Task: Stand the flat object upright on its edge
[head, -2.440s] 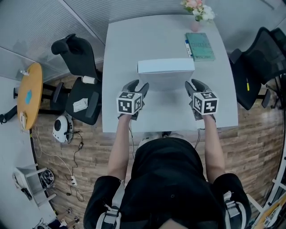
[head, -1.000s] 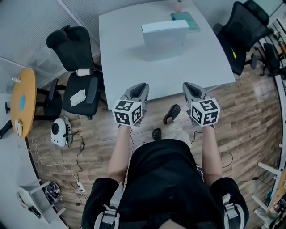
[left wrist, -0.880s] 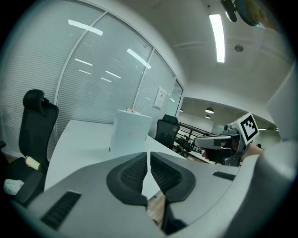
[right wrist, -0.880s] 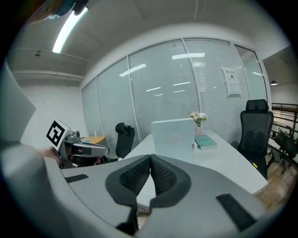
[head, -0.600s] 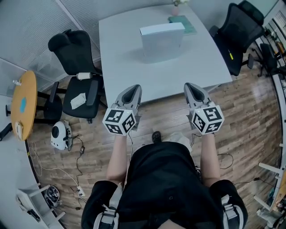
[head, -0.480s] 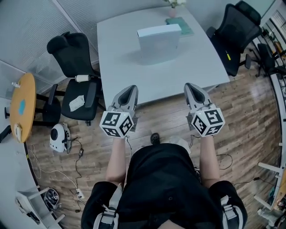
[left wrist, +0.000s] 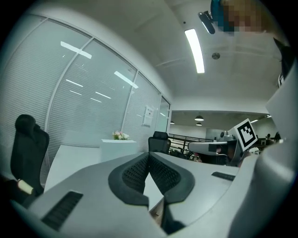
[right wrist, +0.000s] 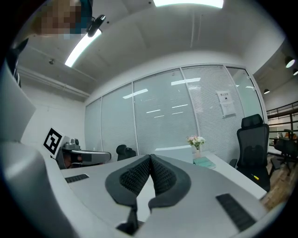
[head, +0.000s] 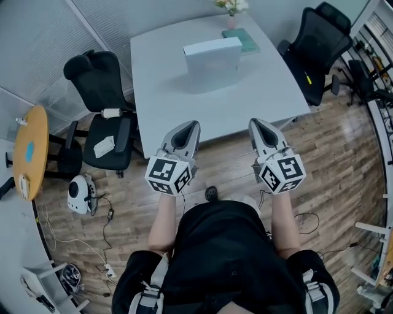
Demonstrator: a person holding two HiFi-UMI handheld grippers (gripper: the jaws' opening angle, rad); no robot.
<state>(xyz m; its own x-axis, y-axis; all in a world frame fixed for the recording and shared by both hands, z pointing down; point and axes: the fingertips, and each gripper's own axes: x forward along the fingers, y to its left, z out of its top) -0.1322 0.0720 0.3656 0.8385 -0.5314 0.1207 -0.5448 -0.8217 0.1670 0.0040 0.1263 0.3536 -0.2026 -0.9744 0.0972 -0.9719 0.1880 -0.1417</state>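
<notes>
Head view: a person stands at the near edge of a white table (head: 166,92), holding a gripper in each hand. The left gripper (head: 188,127) and right gripper (head: 257,126) are both clenched and empty. The white box (head: 212,56) stands upright on its edge toward the table's far side, well apart from both grippers. A teal book (head: 242,39) and flowers (head: 230,6) sit behind it. Black chairs (head: 98,70) flank the table.

Left gripper view: the jaws meet with nothing between them. The box (left wrist: 118,148) stands far ahead, with the flowers showing above it.

Right gripper view: the jaws are pressed together, empty. The box (right wrist: 174,153) stands upright ahead, with flowers and book just to its right.
</notes>
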